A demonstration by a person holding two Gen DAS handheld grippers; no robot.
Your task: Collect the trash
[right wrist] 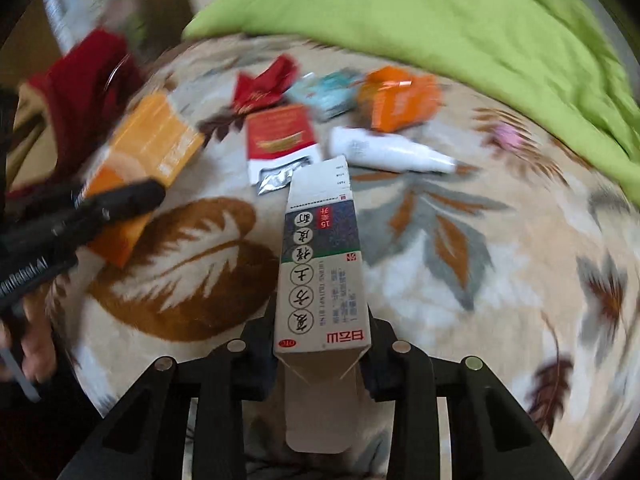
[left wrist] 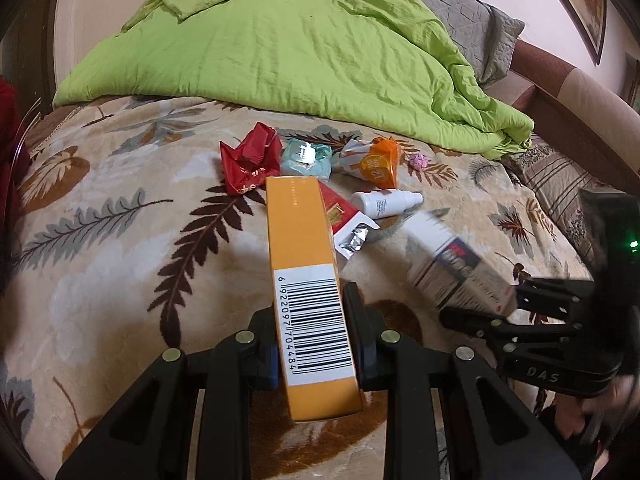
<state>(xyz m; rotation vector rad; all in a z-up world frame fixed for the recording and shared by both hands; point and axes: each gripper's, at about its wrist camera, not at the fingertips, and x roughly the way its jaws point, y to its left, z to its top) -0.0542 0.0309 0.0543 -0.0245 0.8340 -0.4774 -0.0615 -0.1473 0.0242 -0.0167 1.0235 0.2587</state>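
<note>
Two boxes are held above the leaf-patterned bed blanket (left wrist: 120, 216), one in each gripper. At the lower middle of the left wrist view, the left gripper (left wrist: 312, 320) is pressed together on a long orange box (left wrist: 304, 264), its barcode face up, the box reaching toward the middle of the frame. To the right of that box's far end a red-and-white carton (left wrist: 344, 216) lies open with foil (left wrist: 356, 240) poking out. Across the upper middle, from left to right, lie a crumpled red wrapper (left wrist: 248, 164), a pale teal packet (left wrist: 306, 158), an orange-and-silver pouch (left wrist: 372, 164) and a small pink scrap (left wrist: 418, 160); a white bottle (left wrist: 384, 202) rests on its side just below the pouch. A green duvet (left wrist: 280, 40) is heaped along the top of the frame. At the right edge the right gripper (left wrist: 508, 304) pinches a white-and-grey carton (left wrist: 452, 272), blurred. In the right wrist view that carton (right wrist: 320, 272) stands between the pads at the lower middle, both pressing its sides, its near flap open, lifted over the blanket. The orange box appears blurred at the left of that view.
</note>
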